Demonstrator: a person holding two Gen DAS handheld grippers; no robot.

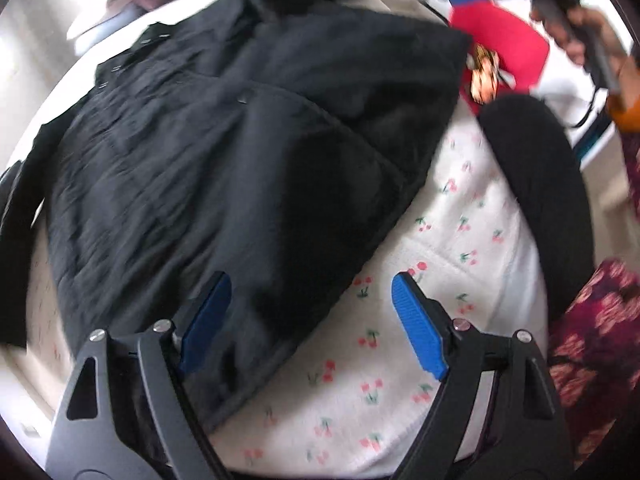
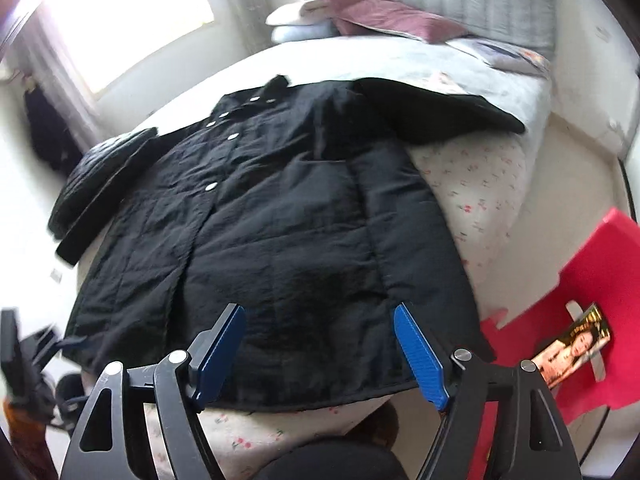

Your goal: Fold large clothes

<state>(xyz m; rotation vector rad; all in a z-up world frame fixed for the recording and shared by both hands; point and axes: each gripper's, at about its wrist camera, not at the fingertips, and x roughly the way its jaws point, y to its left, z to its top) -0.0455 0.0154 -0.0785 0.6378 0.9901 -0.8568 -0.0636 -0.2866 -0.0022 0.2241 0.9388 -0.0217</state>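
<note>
Currently the black coat (image 2: 256,208) lies spread flat on the bed (image 2: 476,184), collar toward the far pillows (image 2: 360,16), hem along the near edge, snap front facing up; one sleeve is folded in across the far right shoulder, the other hangs off the left edge. Judged step: starting the next fold from the hem. To do it well, each gripper should bite through the full padded thickness at a hem corner, both lifting together so the quilted cloth carries over level instead of sagging in the middle; the loose left sleeve looks worth tucking in first. Left gripper (image 1: 308,324): jaws wide apart, nothing between the pads, pointing steeply down over the coat's near corner, one finger above the cloth, the other above the cherry-print sheet (image 1: 460,216). Right gripper (image 2: 320,356): jaws likewise wide, empty, tilted down over the near hem, straddling its middle-right stretch. Neither visibly touches the cloth. Left-wrist view is motion-blurred.
</note>
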